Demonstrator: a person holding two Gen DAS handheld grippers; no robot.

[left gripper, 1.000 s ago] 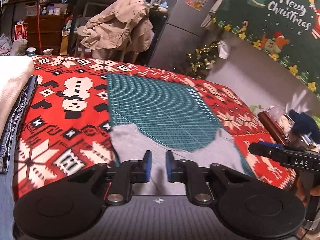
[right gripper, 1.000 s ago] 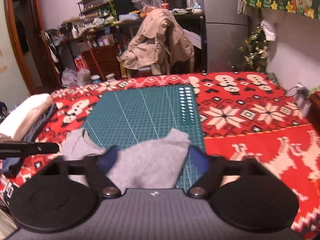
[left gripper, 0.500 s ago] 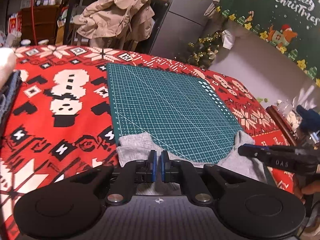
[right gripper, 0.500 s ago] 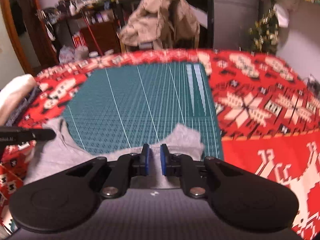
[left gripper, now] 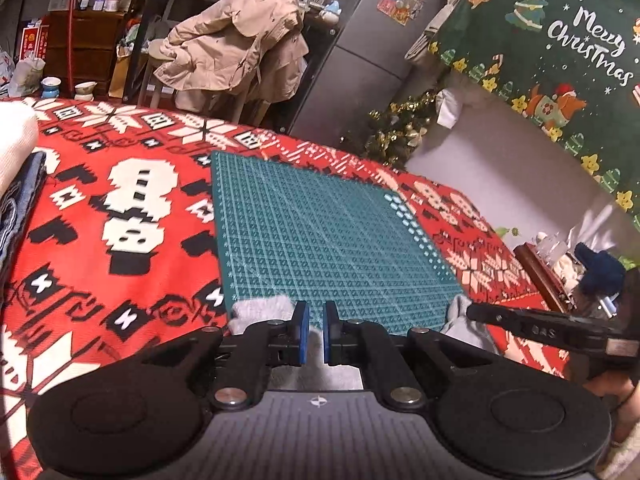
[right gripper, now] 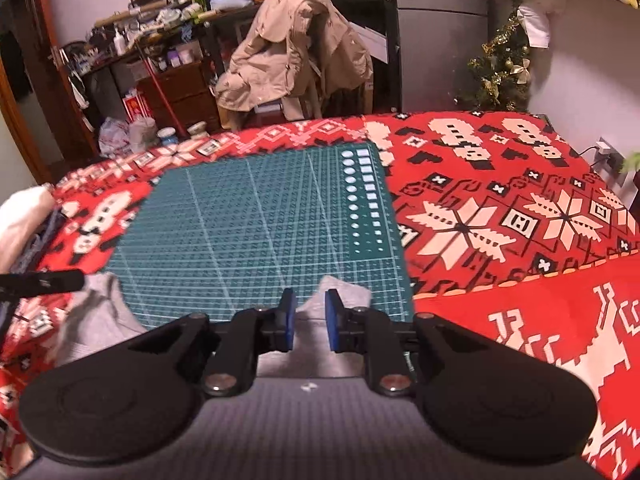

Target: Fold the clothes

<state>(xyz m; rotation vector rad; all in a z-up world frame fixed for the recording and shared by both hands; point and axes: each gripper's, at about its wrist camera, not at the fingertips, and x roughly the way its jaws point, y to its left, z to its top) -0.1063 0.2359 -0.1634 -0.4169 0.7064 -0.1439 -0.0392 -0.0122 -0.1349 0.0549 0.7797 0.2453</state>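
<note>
grey garment (right gripper: pixel 340 294) mostly hidden under grippers | jaw contact unclear

Just ahead of the black tongs with blue pads (left gripper: pixel 303 334), the garment (right gripper: pixel 340 294) is plain light grey. Beyond it the cutting mat (left gripper: pixel 320 240) is dark green with a white grid. The blanket (right gripper: pixel 500 216) around is red with white snowflakes and black-and-white snowmen. Far behind, the coat (right gripper: pixel 292 48) is beige.
</note>
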